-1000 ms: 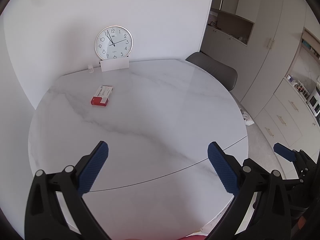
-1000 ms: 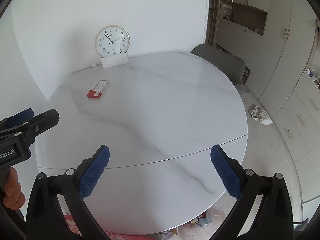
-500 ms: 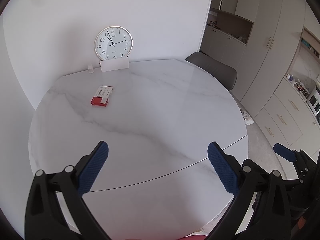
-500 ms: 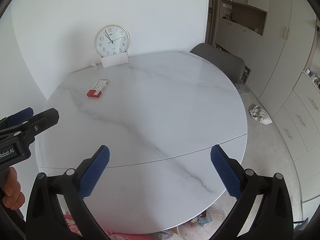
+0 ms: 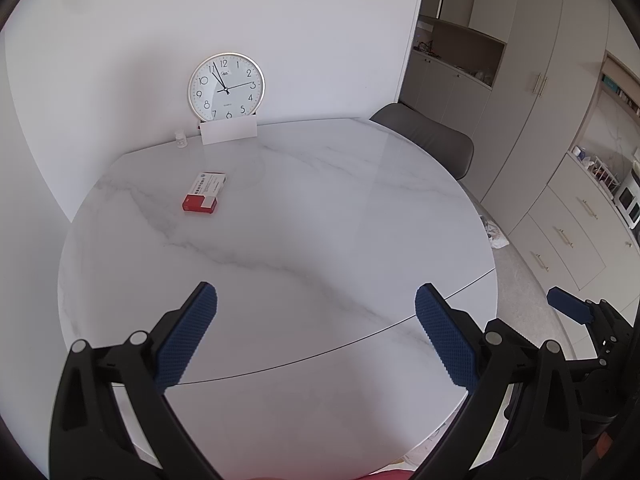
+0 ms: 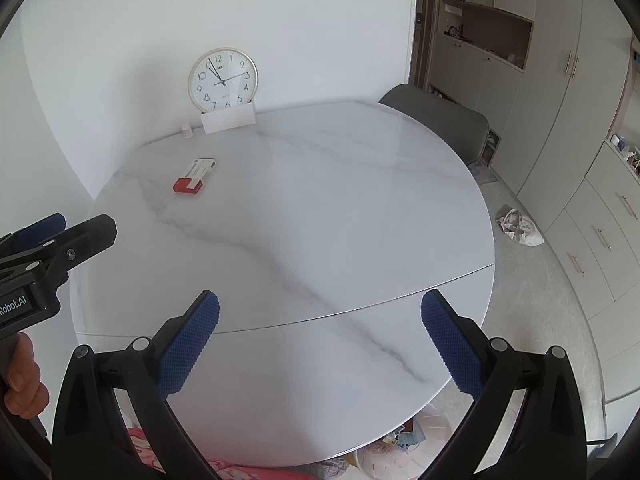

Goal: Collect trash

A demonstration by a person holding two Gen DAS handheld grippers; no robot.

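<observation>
A small red and white carton (image 5: 205,197) lies flat on the far left part of the round white marble table (image 5: 320,216); it also shows in the right wrist view (image 6: 194,175). My left gripper (image 5: 316,334) is open and empty above the table's near edge. My right gripper (image 6: 319,340) is open and empty, also above the near edge, to the right of the left one. A bin with trash (image 6: 404,436) shows under the table's near edge in the right wrist view.
A round clock (image 5: 226,87) leans on the wall behind a white card (image 5: 229,131), with a tiny white bottle (image 5: 181,139) beside it. A grey chair (image 6: 440,120) stands at the far right. A crumpled white bag (image 6: 520,227) lies on the floor by the cabinets (image 6: 600,216).
</observation>
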